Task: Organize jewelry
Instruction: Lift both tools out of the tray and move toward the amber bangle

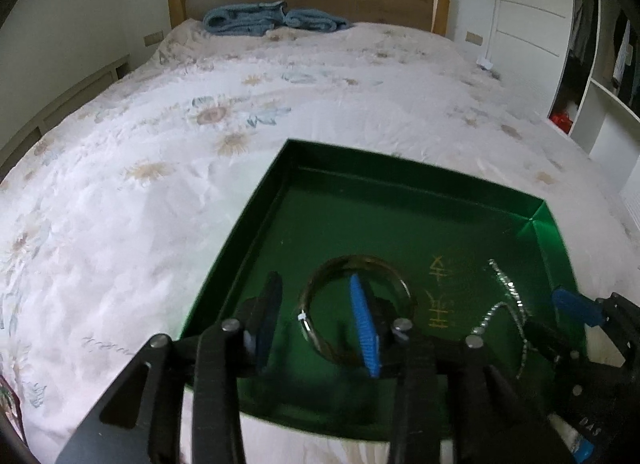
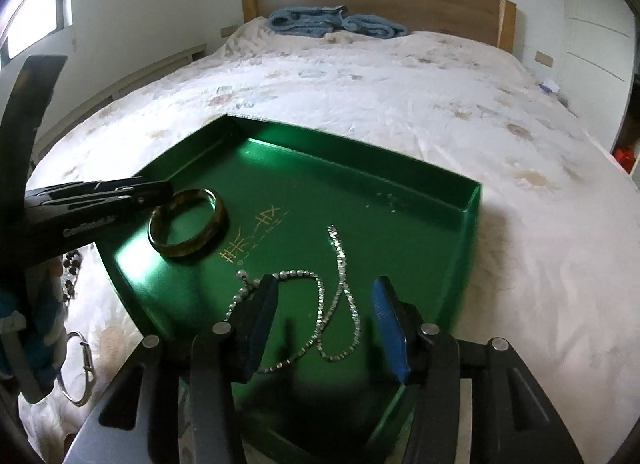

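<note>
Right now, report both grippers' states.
Left gripper: open, straddling the bangle's rim, not clamped.
Right gripper: open, empty, above the silver chain.

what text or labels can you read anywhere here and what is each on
"GenRobot.AI", partly blurred: white lettering on the black body of the left gripper, seen from the right wrist.
Gold characters printed on the floor of the green tray: visible, but too stylized and blurred to read.
Small pale marks on the right gripper body, low right of the left wrist view: too blurred to read.
</note>
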Tool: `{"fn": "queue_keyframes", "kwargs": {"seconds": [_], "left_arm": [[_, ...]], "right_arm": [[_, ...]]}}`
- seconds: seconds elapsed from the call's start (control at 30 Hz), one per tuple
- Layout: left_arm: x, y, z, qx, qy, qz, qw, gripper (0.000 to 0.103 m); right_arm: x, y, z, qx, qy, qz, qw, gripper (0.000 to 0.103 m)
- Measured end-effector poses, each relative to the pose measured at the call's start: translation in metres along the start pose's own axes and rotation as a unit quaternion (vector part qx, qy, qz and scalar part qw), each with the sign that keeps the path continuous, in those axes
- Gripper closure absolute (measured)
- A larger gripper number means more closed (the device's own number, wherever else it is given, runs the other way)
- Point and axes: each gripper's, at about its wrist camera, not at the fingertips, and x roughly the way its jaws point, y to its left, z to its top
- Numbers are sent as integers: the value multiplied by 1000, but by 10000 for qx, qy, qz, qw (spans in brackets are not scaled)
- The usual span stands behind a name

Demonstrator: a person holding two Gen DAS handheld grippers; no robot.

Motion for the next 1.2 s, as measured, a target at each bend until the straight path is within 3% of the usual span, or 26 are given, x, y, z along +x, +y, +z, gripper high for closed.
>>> {"fn": "queue_keyframes", "kwargs": {"seconds": [0.33,0.73,1.2], "left_arm": [[-70,11,-10,-24,-561,43,9984,69],[-150,23,-58,12,-540,123,9985,69],[-219,19,-122,89,-523,-134,9985,67]], "right_arm": [[-58,8,-9,39,-273,45,9996,52],[-150,21,-47,124,-660,137,9976,52],[-224,39,-99,233,-896,248,9954,52]]}}
